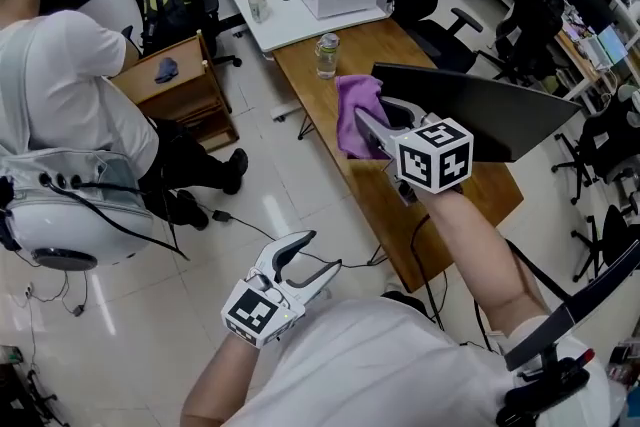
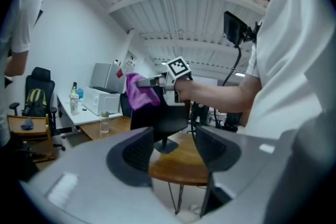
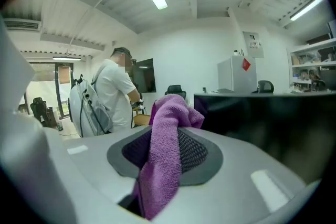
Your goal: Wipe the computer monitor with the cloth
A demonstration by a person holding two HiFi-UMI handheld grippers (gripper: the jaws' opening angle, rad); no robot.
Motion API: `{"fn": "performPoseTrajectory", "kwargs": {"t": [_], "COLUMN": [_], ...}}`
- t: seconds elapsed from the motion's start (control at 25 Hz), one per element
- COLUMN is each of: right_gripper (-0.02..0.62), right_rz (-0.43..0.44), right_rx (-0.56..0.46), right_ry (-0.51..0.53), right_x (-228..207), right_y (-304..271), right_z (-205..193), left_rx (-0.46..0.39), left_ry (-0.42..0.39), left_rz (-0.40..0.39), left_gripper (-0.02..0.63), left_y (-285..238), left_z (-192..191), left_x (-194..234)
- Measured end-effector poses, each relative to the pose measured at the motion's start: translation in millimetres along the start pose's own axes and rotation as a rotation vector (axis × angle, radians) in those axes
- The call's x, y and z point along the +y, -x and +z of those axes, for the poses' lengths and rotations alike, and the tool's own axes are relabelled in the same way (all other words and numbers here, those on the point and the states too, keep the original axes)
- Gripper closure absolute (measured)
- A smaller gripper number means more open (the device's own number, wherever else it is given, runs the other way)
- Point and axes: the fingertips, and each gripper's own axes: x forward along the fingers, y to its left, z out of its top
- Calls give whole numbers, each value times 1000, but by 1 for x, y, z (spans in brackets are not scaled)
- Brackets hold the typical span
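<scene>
In the right gripper view the cloth point(image 3: 166, 157) fills the gap between the right gripper's point(image 3: 164, 148) jaws and its lower end drops out of sight between them. The monitor point(image 3: 262, 123) beyond is a dark blur cut off at the picture's right edge. In the head view the monitor's stand is hidden behind that gripper and the forearm, the standing person point(image 1: 70, 95) is cut by the left edge, and the print on the bottle point(image 1: 327, 55) on the wooden table point(image 1: 480, 200) is too small to read.
</scene>
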Motion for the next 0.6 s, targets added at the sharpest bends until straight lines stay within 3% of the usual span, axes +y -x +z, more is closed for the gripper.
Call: {"fn": "performPoseTrajectory", "kwargs": {"t": [0.28,0.6], "right_gripper": [466,466], "right_rz": [-13,-8], "right_rx": [-100,-135], "right_ry": [70,38], "right_x": [-6,-8], "right_y": [21,34], "right_z": [69,59], "left_rx": [-30,-35], "left_ry": [4,18], "left_rz": [16,37], "left_gripper": [336,336], "left_y": [8,13], "left_z": [-2,-14], "left_x": [7,12]}}
